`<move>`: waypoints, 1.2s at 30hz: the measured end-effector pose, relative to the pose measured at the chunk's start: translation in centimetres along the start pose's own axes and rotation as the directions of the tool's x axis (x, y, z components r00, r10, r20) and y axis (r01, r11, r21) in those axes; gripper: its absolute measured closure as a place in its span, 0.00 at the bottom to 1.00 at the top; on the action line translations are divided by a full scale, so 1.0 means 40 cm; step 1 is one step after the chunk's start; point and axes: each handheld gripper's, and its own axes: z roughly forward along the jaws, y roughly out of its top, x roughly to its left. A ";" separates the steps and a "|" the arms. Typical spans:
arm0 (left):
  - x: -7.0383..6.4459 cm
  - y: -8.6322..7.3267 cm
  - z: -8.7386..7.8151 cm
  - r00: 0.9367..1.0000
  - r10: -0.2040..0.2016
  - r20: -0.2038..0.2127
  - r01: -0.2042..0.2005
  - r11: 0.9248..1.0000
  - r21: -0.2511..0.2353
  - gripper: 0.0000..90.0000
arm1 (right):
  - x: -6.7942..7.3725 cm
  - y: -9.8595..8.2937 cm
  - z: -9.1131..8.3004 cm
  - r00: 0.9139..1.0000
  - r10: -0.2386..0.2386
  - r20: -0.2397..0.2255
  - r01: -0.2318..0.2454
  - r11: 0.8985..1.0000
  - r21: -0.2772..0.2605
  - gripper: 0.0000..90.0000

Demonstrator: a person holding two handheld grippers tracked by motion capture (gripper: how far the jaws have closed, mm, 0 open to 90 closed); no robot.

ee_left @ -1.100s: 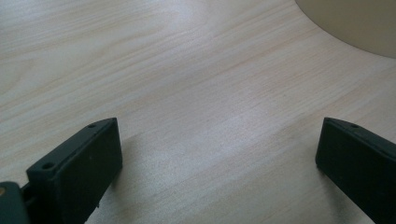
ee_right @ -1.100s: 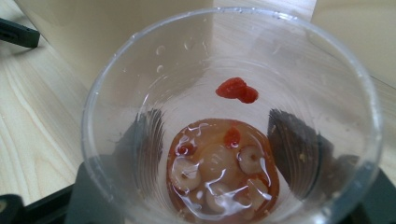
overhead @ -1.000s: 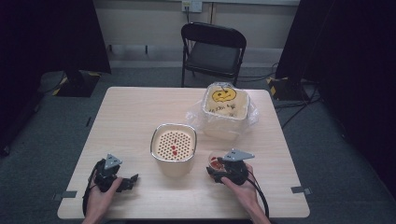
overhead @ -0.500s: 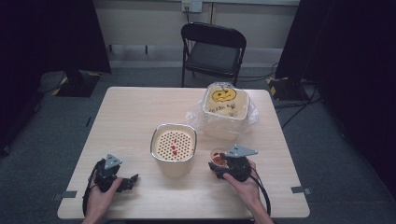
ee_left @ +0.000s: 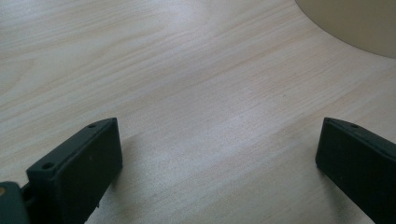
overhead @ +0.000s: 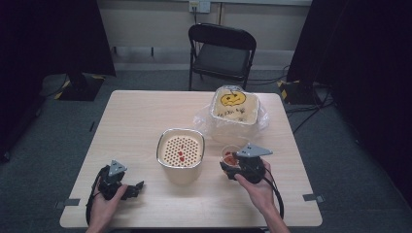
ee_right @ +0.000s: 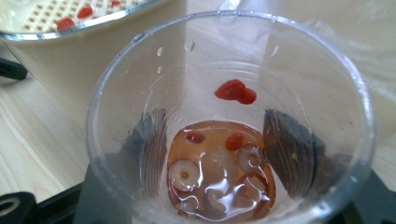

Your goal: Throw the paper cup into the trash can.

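A clear plastic cup [ee_right: 229, 121] — holding a shallow pool of amber liquid with pale round slices and red bits, one red piece stuck to its inner wall — sits clamped between the jaws of the right gripper [overhead: 236, 166], just right of a cream container [overhead: 180, 154] whose perforated strainer insert carries a few red pieces, near the middle of the wooden table [overhead: 145, 116]. The left gripper [overhead: 130, 189] rests at the table's near left with its jaws spread wide over bare wood — nothing between them. Farther back stands a tub with a yellow pumpkin-face lid [overhead: 234, 105] on crumpled clear plastic, and a black folding chair [overhead: 221, 51] beyond the table.
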 end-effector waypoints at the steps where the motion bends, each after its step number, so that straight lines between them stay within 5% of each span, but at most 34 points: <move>1: 0.000 0.000 0.000 1.000 0.000 0.000 0.000 1.000 0.000 0.00 | 0.000 0.000 0.000 1.000 0.000 0.000 0.000 1.000 0.000 0.45; 14: 0.000 0.000 0.000 1.000 0.000 0.000 0.000 1.000 0.000 0.00 | 0.008 0.060 -0.028 0.998 -0.045 0.049 0.046 0.999 -0.014 0.46; 23: 0.000 0.000 0.000 1.000 0.000 0.000 0.000 1.000 0.000 0.00 | 0.034 0.123 -0.028 0.986 -0.141 0.092 0.143 0.990 -0.010 0.46; 27: 0.000 0.000 0.000 1.000 0.000 0.000 0.000 1.000 0.000 0.00 | 0.048 0.160 -0.018 0.969 -0.216 0.123 0.217 0.976 0.003 0.46; 31: 0.000 0.000 0.000 1.000 0.000 0.000 0.000 1.000 0.000 0.00 | 0.052 0.182 -0.012 0.962 -0.241 0.132 0.241 0.970 0.012 0.46; 32: 0.000 0.000 0.000 1.000 0.000 0.000 0.000 1.000 0.000 0.00 | 0.056 0.196 -0.008 0.951 -0.270 0.148 0.269 0.963 0.029 0.47; 34: 0.000 0.000 0.000 1.000 0.000 0.000 0.000 1.000 0.000 0.00 | 0.058 0.203 -0.006 0.948 -0.278 0.151 0.276 0.960 0.034 0.47; 36: 0.000 0.000 0.000 1.000 0.000 0.000 0.000 1.000 0.000 0.00 | 0.063 0.223 0.000 0.936 -0.310 0.164 0.306 0.951 0.051 0.47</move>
